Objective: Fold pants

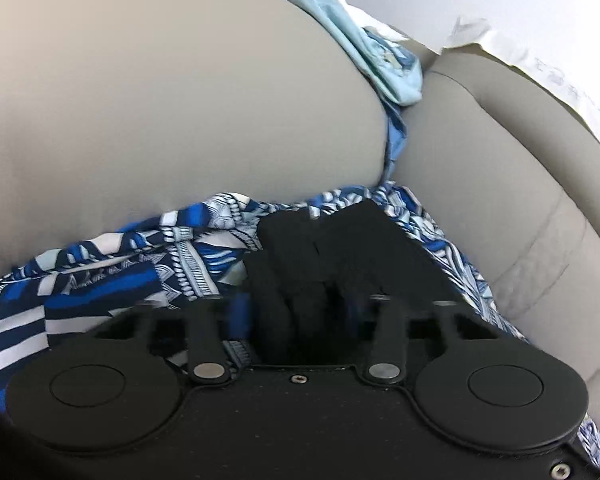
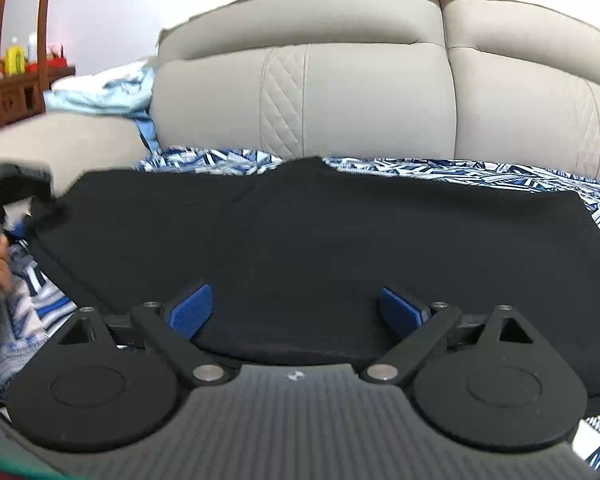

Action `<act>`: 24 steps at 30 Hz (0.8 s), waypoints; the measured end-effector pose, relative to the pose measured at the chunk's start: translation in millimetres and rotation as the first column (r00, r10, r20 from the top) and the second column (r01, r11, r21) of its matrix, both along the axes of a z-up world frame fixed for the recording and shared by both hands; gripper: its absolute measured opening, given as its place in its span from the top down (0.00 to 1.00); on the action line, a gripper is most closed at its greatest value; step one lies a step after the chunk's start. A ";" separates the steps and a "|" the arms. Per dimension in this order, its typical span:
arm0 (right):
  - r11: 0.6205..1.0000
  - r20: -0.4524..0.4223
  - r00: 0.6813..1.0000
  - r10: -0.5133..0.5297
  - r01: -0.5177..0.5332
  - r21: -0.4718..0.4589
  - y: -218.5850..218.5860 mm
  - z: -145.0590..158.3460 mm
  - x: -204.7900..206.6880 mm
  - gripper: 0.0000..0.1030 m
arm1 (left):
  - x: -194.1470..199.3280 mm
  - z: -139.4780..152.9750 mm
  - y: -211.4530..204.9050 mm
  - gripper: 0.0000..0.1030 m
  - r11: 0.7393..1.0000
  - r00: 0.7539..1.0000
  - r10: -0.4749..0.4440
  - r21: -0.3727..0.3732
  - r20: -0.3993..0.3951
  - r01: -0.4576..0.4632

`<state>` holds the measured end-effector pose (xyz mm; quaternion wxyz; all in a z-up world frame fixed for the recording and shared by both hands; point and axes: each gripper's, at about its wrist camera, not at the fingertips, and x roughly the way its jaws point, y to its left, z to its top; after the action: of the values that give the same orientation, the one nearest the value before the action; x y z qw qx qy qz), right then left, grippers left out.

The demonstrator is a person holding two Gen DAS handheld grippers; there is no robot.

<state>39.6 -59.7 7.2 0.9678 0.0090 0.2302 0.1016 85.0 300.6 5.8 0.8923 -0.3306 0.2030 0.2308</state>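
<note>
Black pants [image 2: 320, 232] lie spread flat on a blue and white patterned cloth [image 2: 480, 172] over the sofa seat. My right gripper [image 2: 296, 308] is open, its blue fingertips [image 2: 192, 312] wide apart just above the near edge of the pants. My left gripper [image 1: 312, 248] is shut on a bunched fold of the black pants [image 1: 340, 232], over the patterned cloth [image 1: 120, 264]. In the right wrist view the left gripper [image 2: 16, 192] shows at the far left, holding the pants' left end.
A beige sofa backrest [image 2: 380, 92] rises behind the pants, and its armrest [image 1: 160, 100] fills the left wrist view. Light blue clothes [image 2: 104, 92] lie piled on the armrest. A wooden shelf [image 2: 24, 80] stands at the far left.
</note>
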 end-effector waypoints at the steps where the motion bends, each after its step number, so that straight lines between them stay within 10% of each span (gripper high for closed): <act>1: 1.000 0.008 1.000 0.002 -0.002 0.005 -6.2 4.2 -1.2 0.06 | -3.3 0.1 0.9 0.76 1.000 1.000 0.009 -0.018 0.016 -0.009; 9: 0.999 0.001 0.999 -0.040 0.040 0.001 -86.2 35.0 7.0 0.06 | -15.8 56.0 -40.2 0.85 0.989 0.985 -0.095 0.122 0.145 0.077; 14: 0.986 -0.027 0.988 -0.152 0.153 0.067 -154.2 52.0 17.3 0.06 | -12.4 111.1 -133.3 0.85 0.927 0.912 -0.334 0.256 0.239 0.273; 18: 0.958 -0.019 0.969 -0.246 0.246 0.147 -209.5 64.1 13.7 0.06 | -9.6 133.4 -231.9 0.84 0.794 0.768 -0.594 0.333 0.241 0.509; 24: 0.917 -0.023 0.939 -0.343 0.340 0.211 -268.1 69.6 -0.9 0.06 | -1.2 91.1 -358.8 0.62 0.453 0.472 -0.882 0.264 -0.010 0.852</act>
<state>38.8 -327.8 76.8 0.9658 0.1511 0.2060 -0.0446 83.8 -58.2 96.9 0.9277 -0.0878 0.2568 -0.2563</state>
